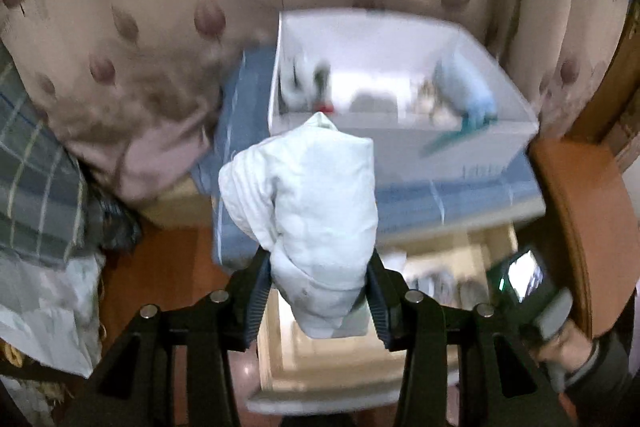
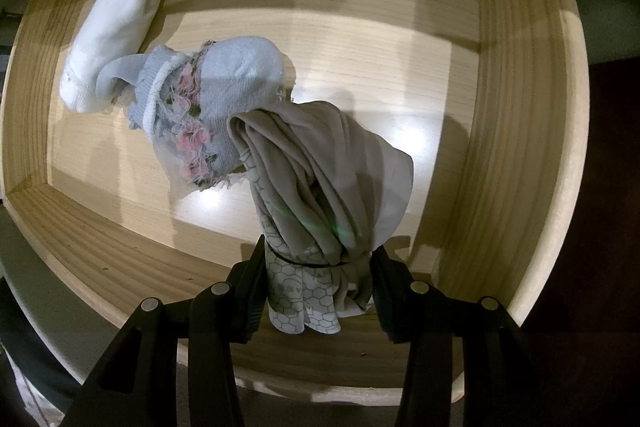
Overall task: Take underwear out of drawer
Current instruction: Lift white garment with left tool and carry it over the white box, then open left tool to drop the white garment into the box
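Your left gripper (image 1: 318, 291) clamps a white bundle of underwear (image 1: 308, 203), held above the open drawer (image 1: 280, 379) before the white box (image 1: 400, 131). Your right gripper (image 2: 318, 287) grips a grey rolled garment (image 2: 320, 195) inside the drawer, beside floral (image 2: 208, 107) and white (image 2: 108, 39) pieces.

White bundle (image 1: 316, 211); beige hexagon-printed garment (image 2: 320, 187); pale blue, pink-flowered piece (image 2: 216, 99); box (image 1: 400, 147) seemingly white.
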`<state>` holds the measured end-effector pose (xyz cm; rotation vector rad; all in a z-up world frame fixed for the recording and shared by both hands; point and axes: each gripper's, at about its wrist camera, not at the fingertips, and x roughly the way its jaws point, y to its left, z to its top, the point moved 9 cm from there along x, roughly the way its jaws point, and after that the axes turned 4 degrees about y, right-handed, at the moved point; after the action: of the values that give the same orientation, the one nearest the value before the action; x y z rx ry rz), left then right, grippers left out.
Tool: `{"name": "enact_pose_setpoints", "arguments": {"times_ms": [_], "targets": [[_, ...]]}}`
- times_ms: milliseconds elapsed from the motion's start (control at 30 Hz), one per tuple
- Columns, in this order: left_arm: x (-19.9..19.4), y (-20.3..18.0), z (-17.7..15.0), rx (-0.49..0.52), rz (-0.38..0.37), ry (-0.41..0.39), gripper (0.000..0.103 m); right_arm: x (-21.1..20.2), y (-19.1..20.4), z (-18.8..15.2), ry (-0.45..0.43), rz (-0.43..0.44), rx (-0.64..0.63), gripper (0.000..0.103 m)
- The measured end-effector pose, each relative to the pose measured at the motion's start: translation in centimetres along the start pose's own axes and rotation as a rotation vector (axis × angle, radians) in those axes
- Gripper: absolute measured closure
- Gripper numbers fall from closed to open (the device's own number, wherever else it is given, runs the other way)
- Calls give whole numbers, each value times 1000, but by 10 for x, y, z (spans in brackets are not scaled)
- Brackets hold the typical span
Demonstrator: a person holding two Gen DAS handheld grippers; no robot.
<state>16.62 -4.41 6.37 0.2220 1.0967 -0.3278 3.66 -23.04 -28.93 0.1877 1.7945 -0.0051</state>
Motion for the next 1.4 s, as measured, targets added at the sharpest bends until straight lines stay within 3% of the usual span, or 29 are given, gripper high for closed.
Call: {"name": "enact_pose_setpoints", "arguments": {"times_ms": [233, 433, 600, 733, 1000, 1400], "targets": [[-4, 2, 60, -21, 27, -103, 59, 0, 0, 0, 0, 0, 1, 61], [14, -4, 97, -45, 34, -126, 59, 0, 0, 0, -1, 2, 1, 60], [34, -15, 118, -5, 60, -121, 58, 0, 0, 0, 1, 16, 13, 59], [55, -19, 121, 16, 79, -75, 58, -1, -2, 1, 1, 26, 18, 59], [74, -16, 118, -5, 49, -32, 48, -2, -9, 4, 3, 36, 24, 59], [34, -2, 107, -43, -14, -90, 46, -3, -13, 3, 7, 31, 31, 58]]}}
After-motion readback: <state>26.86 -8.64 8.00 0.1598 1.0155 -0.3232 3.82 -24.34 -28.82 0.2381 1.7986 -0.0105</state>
